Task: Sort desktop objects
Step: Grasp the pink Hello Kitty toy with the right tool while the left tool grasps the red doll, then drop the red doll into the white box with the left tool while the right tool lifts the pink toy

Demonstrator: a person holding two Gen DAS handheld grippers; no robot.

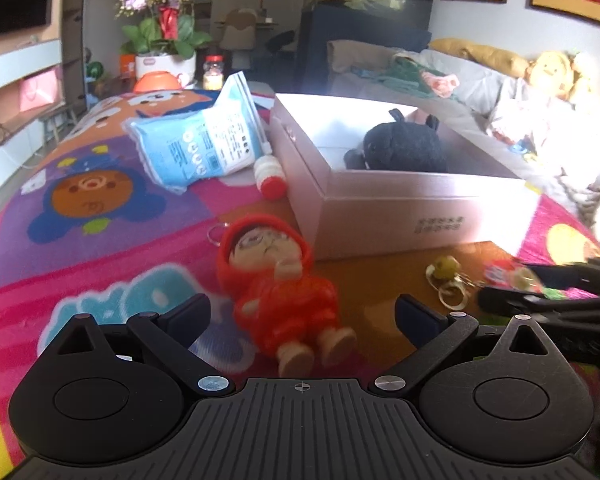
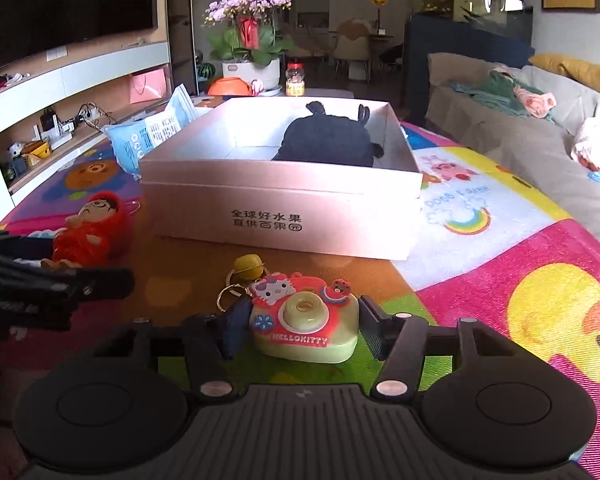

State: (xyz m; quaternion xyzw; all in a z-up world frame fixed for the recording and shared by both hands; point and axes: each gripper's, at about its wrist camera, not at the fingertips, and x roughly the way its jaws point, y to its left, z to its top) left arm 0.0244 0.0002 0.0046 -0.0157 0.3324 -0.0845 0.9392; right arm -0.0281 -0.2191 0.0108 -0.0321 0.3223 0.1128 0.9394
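A red-hooded doll (image 1: 284, 300) lies on its back on the colourful mat, its legs between the fingers of my left gripper (image 1: 304, 316), which stands open and does not press it. My right gripper (image 2: 304, 328) is shut on a Hello Kitty toy camera (image 2: 304, 320), a pad against each side; a yellow keychain ball (image 2: 248, 264) with rings lies just beyond it. Ahead stands the pink open box (image 2: 280, 200) with a black plush toy (image 2: 324, 140) inside. The box (image 1: 420, 200) and the plush (image 1: 404, 148) also show in the left wrist view.
A blue-and-white bag (image 1: 204, 144) and a small white bottle with a red cap (image 1: 270, 176) lie left of the box. A flower pot (image 2: 252, 68) and a jar (image 2: 295, 78) stand at the far end. A sofa (image 2: 520, 140) runs along the right.
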